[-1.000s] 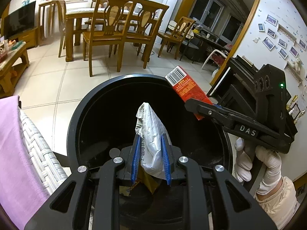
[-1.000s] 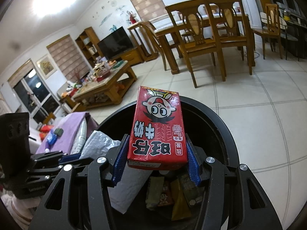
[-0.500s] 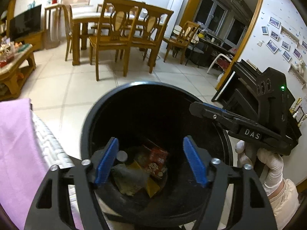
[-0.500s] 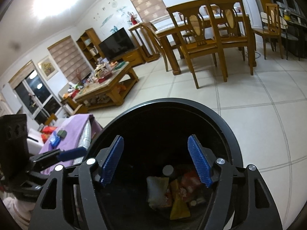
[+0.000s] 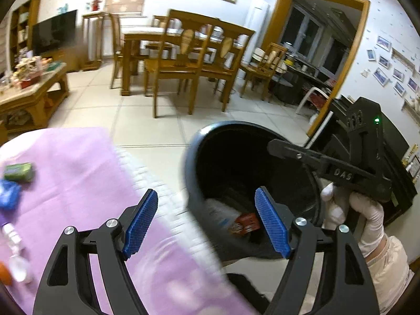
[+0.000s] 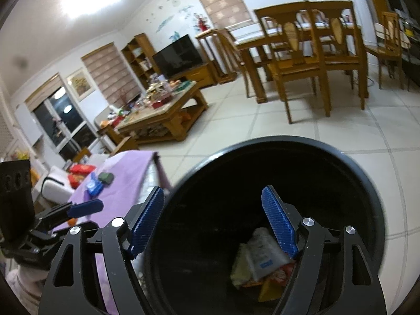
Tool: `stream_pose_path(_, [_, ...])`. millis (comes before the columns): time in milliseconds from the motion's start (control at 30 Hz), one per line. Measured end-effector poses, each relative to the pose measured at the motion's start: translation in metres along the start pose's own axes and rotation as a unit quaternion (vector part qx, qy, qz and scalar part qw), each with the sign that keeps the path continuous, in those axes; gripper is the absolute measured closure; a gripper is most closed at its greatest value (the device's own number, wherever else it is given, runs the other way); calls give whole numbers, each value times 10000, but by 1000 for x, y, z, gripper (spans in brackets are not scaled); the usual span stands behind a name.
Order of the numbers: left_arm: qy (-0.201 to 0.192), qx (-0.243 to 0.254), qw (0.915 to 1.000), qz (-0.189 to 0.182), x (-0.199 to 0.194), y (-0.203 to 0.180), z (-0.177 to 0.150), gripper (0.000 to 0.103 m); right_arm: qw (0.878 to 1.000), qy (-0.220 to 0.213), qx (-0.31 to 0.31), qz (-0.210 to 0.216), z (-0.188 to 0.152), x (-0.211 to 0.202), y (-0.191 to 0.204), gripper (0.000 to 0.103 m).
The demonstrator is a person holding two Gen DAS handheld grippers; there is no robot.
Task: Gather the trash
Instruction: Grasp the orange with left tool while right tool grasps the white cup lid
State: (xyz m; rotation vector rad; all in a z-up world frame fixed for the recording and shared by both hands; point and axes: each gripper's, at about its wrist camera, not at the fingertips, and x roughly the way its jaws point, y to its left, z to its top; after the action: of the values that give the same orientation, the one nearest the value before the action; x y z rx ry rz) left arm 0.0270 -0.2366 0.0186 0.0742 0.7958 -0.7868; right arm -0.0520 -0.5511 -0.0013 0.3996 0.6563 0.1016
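Now both tools are released and carry nothing. Left hand-held gripper (image 5: 206, 224) hangs with jaws spread wide over the seam between the purple cloth (image 5: 78, 173) and the black bin (image 5: 252, 136), the bin at about 2 o'clock. Right hand-held gripper (image 6: 214, 223) gapes over the bin, where a white wrapper (image 6: 262, 254) and red carton (image 5: 245, 223) lie inside. Green packet (image 5: 19, 172) and blue packet (image 5: 9, 194) rest on the cloth at 9 o'clock.

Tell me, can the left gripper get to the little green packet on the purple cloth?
Probably yes. The left gripper is open and empty, and the green packet lies uncovered on the purple cloth, with nothing visible between them.
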Motion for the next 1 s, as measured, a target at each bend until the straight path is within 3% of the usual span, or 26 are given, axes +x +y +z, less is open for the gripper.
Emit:
stream_pose_path(233, [-176, -455, 9965, 675, -64, 85, -28, 27, 9967, 282, -539, 532, -4, 37, 87, 27])
stream_pose_path(367, [-173, -803, 9892, 1218, -94, 138, -47, 27, 9913, 533, -887, 810, -14, 62, 144, 27])
stream_pose_path(500, [99, -1107, 9788, 1722, -104, 182, -69, 27, 9835, 770, -1290, 1008, -27, 85, 200, 27])
stream_pose_path(700, [545, -1241, 9718, 1931, -95, 217, -87, 28, 9667, 1103, -2039, 1085, -61, 113, 279, 27])
stream_pose_path(800, [669, -1229, 9725, 1859, -91, 224, -89, 44, 9584, 1259, -2363, 992, -75, 127, 307, 27])
stream_pose_path(933, [733, -1138, 9748, 1772, -88, 220, -93, 54, 9486, 1482, -2662, 854, -88, 144, 329, 31])
stream_pose_path(1000, [697, -1140, 9761, 1716, -88, 226, -94, 64, 9455, 1571, -2731, 825, -91, 153, 332, 34])
